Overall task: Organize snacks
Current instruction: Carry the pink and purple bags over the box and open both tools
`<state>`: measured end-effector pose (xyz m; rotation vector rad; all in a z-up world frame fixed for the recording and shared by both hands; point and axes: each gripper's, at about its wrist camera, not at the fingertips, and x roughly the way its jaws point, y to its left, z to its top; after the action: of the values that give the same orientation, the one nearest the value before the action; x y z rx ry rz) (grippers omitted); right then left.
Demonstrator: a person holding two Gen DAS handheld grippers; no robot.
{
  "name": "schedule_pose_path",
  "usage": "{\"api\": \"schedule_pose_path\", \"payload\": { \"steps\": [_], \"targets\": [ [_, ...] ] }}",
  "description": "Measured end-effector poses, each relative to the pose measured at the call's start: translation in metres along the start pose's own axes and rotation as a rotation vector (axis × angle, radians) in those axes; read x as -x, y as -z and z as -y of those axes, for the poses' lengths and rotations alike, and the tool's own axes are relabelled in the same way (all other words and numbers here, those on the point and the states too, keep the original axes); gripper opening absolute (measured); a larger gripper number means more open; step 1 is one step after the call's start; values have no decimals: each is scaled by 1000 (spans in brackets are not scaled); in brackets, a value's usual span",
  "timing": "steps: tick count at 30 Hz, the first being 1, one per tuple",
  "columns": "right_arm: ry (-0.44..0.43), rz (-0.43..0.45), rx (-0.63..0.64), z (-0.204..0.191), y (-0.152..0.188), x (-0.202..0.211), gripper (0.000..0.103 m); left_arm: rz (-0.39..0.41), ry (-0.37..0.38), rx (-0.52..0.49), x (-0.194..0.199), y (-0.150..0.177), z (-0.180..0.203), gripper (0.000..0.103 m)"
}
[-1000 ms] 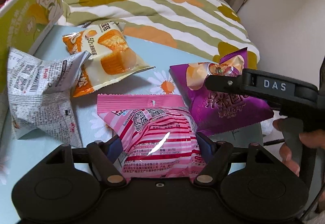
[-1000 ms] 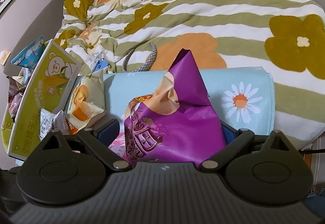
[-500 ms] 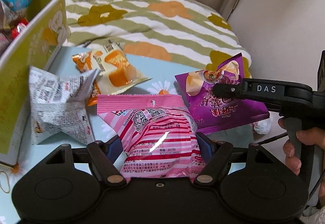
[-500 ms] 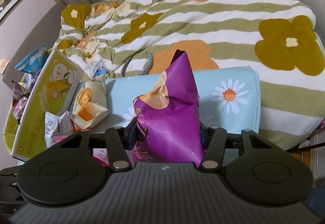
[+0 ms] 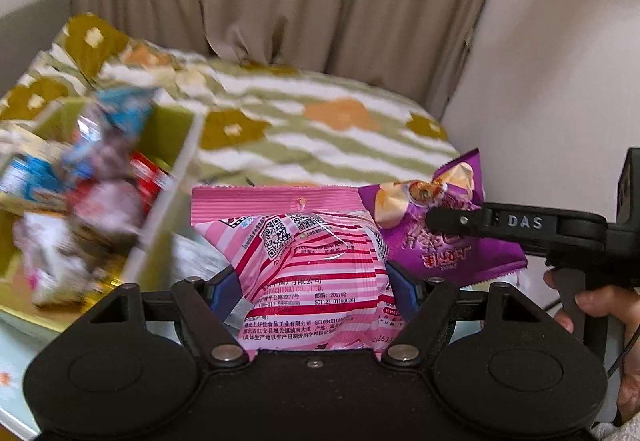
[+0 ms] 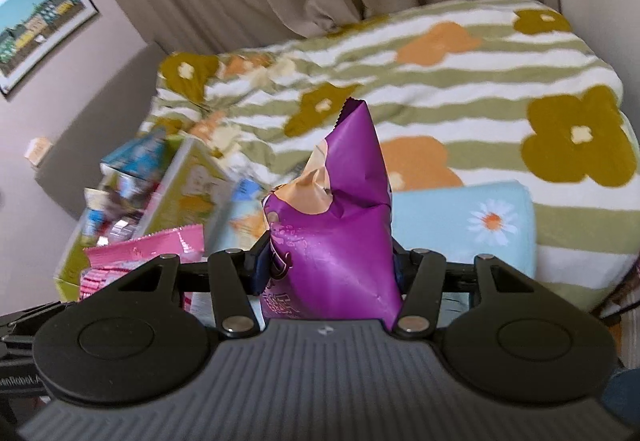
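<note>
My left gripper (image 5: 310,281) is shut on a pink striped snack packet (image 5: 304,249) and holds it in the air beside the yellow-green snack box (image 5: 168,209), which holds several packets. My right gripper (image 6: 328,265) is shut on a purple snack bag (image 6: 344,209), lifted above the light blue daisy cloth (image 6: 480,217). The purple bag (image 5: 440,241) and the right gripper's finger also show at the right of the left wrist view. The pink packet (image 6: 144,253) and the box (image 6: 188,185) show at the left of the right wrist view.
A bed with a green-striped flowered blanket (image 6: 440,81) lies behind the cloth. Beige curtains (image 5: 280,1) hang at the back. A wall (image 5: 560,81) is at the right. A framed picture (image 6: 40,17) hangs at the left.
Both grippers have risen with their packets. The left one has swung toward the box, so the loose packets on the cloth have dropped out of its view.
</note>
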<state>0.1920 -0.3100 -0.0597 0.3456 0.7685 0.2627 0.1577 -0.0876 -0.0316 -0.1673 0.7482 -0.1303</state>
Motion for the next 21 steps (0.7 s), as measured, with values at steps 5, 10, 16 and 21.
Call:
{"api": "schedule_pose_path", "payload": {
  "steps": [5, 10, 16, 21],
  "targets": [
    [-52, 62, 41, -55, -6, 11, 68, 86, -44, 16, 39, -15, -50, 78],
    [-83, 104, 61, -117, -9, 8, 68, 121, -74, 48, 64, -31, -110, 78],
    [-101, 116, 60, -185, -9, -15, 68, 124, -93, 45, 72, -51, -177, 79],
    [-93, 113, 55, -231, -5, -39, 68, 94, -70, 15, 61, -59, -226, 79]
  ]
}}
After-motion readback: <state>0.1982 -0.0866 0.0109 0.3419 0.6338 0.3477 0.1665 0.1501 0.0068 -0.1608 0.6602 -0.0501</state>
